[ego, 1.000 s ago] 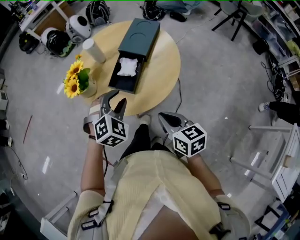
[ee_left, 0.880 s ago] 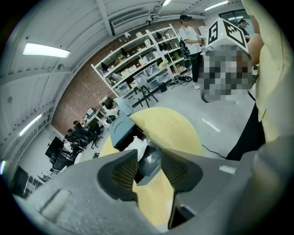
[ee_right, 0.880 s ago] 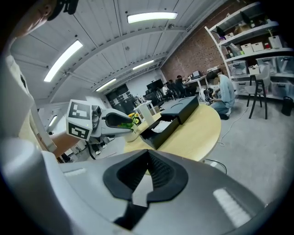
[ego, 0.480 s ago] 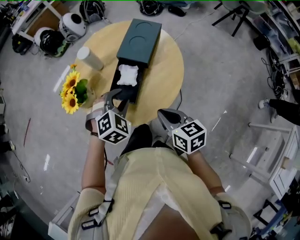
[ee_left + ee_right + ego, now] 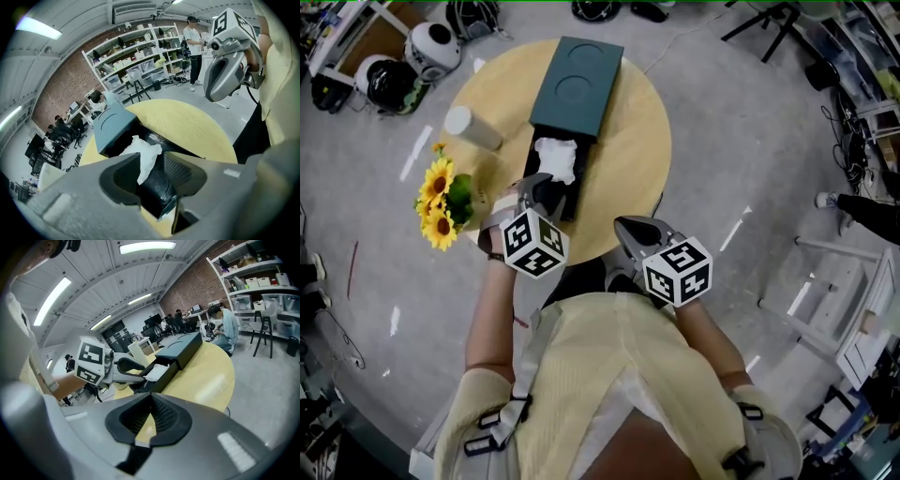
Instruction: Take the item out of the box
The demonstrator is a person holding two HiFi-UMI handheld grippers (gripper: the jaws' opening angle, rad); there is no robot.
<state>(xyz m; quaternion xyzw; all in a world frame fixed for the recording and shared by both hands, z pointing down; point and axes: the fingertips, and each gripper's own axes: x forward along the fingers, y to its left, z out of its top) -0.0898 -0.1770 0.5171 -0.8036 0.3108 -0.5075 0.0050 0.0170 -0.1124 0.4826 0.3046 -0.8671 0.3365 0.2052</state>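
Note:
A dark teal box [image 5: 577,84] lies on the round wooden table [image 5: 633,159], its black drawer [image 5: 565,195] pulled out toward me. A crumpled white item [image 5: 555,159] rests in the drawer. My left gripper [image 5: 542,187] is open over the drawer's near end, just short of the item; in the left gripper view the white item [image 5: 146,151] shows between the spread fingers, untouched. My right gripper [image 5: 624,226] is shut and holds nothing, hovering at the table's near edge to the right of the drawer. From the right gripper view, the box [image 5: 180,348] and item [image 5: 157,372] lie ahead to the left.
A pot of sunflowers [image 5: 441,199] stands left of the left gripper, with a white cylinder [image 5: 472,128] behind it. Helmets [image 5: 427,52] lie on the floor at the far left. White furniture frames [image 5: 853,309] stand to the right. Shelves and people fill the room's background.
My left gripper has moved forward from the table's near edge to above the drawer's near end. The right gripper has stayed almost still.

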